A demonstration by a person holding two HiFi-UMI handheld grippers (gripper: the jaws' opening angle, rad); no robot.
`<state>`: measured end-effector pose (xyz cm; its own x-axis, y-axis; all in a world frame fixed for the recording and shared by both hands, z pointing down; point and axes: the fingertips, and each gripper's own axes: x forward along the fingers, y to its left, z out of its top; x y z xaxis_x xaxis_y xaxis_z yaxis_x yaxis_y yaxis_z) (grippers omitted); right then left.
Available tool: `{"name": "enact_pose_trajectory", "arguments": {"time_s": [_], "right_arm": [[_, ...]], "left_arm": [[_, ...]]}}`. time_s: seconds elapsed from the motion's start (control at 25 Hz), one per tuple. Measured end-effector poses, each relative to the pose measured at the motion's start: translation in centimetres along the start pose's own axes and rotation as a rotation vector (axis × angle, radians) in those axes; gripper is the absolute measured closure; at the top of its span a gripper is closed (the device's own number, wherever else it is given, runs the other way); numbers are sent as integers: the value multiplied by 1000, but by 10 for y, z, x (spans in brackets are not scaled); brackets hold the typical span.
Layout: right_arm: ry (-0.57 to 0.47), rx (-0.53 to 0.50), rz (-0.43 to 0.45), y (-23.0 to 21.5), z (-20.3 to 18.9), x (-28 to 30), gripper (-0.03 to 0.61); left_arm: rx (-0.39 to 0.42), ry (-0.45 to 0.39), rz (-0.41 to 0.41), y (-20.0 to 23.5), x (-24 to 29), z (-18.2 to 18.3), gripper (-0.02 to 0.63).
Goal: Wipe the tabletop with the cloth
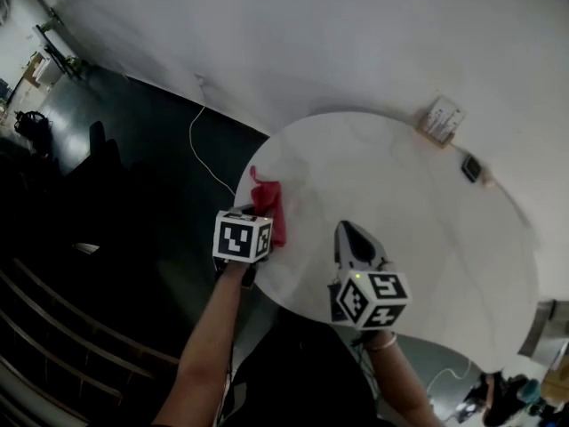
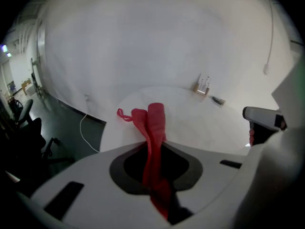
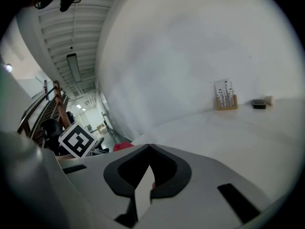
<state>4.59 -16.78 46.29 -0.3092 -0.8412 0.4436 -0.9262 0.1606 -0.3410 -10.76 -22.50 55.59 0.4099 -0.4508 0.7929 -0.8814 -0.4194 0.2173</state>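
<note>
A red cloth (image 1: 268,205) lies bunched at the left edge of the round white table (image 1: 400,203). My left gripper (image 1: 263,223) is shut on it at that edge. In the left gripper view the cloth (image 2: 153,123) runs out from between the closed jaws onto the tabletop (image 2: 190,113). My right gripper (image 1: 349,232) hovers over the near part of the table, right of the cloth, shut and holding nothing. In the right gripper view a bit of the cloth (image 3: 123,146) shows beside the left gripper's marker cube (image 3: 76,140).
A small wooden card holder (image 1: 441,119) and a small dark object (image 1: 471,167) sit at the table's far edge by the white wall. A white cable (image 1: 200,140) trails over the dark floor left of the table. The right gripper's body (image 2: 262,118) shows in the left gripper view.
</note>
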Motion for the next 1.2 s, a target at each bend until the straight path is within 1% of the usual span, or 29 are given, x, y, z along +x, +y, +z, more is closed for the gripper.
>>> {"name": "enact_pose_trajectory", "arguments": {"time_s": [0.08,0.16,0.36,0.48,0.56,0.6,0.68,0.84,1.0,1.12,1.2], "right_arm": [[6,-8,24,11,-1,7,575],[13,-15,45,21,-3,11,575],[25,-28,89,37,-8,17,575],[29,-38,94,41,-11,15,575],[24,-45,90,41,-10,13,575],[18,-46,86,40,-8,12,575],[2,-40,64,33,-2,8,575],[-42,-6,-27,5,10,-9,575],[-90,40,-125,-35,19,-36,575],[-122,88,-191,-63,22,-56,575],[-134,109,-229,-80,22,-68,575]], "left_arm": [[-36,-12,39,22,-8,-3,574],[-53,-23,81,41,-17,-6,574],[-60,-39,175,74,-33,-13,574],[-70,-53,228,89,-43,-14,574],[-71,-85,242,92,-51,-8,574],[-63,-105,234,89,-55,0,575],[-36,-145,186,71,-58,21,575],[25,-206,13,6,-45,64,575],[135,-184,-116,-70,-17,81,575],[162,-153,-224,-125,6,83,575],[183,-122,-282,-159,22,81,575]]}}
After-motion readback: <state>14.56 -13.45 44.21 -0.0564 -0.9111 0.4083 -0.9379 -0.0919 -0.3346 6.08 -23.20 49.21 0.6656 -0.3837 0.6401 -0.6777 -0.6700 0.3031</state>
